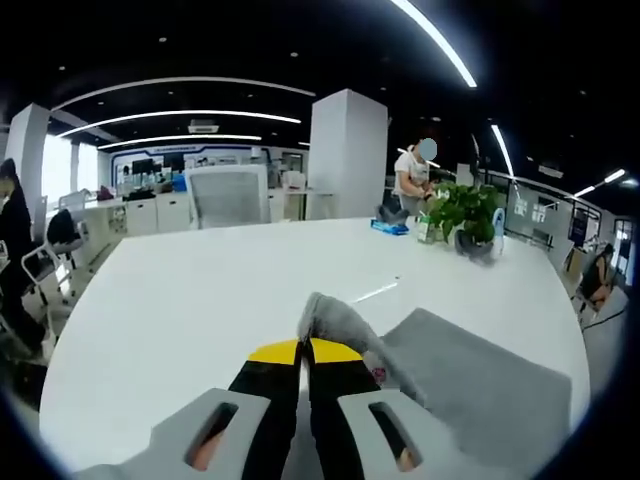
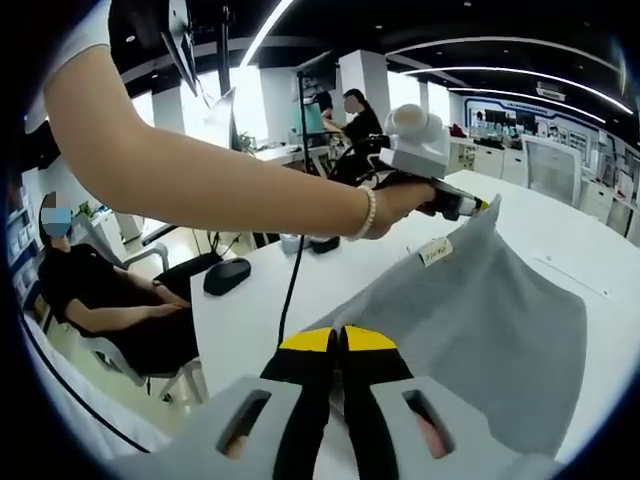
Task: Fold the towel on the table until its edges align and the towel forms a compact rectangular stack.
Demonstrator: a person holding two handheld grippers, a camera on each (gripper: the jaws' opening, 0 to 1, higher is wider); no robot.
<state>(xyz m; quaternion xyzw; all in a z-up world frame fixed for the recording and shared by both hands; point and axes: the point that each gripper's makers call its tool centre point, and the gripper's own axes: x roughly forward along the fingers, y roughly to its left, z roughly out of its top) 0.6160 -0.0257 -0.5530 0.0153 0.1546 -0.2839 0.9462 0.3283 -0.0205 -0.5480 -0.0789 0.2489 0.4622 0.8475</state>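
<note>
In the left gripper view, the left hand-held gripper [image 1: 303, 352] has its jaws pressed together on a bunched corner of the grey towel [image 1: 470, 375], lifting it off the white desk [image 1: 200, 290]. The rest of the cloth lies towards the desk's near right edge. A potted plant [image 1: 465, 212] and a blue packet [image 1: 390, 228] stand near the far edge, well apart from the towel.

In the right gripper view, the right hand-held gripper [image 2: 338, 345] is clamped on the towel's near edge. The other gripper, held in a person's hand [image 2: 400, 200], pinches the far corner beside a small label [image 2: 436, 252], so the cloth hangs raised and taut between the two. A computer mouse [image 2: 227, 275] lies near the desk's edge.

To fold well, I would carry both corners across at matching height and pace, keep the cloth taut, and lay them square on the opposite edge before letting go.
</note>
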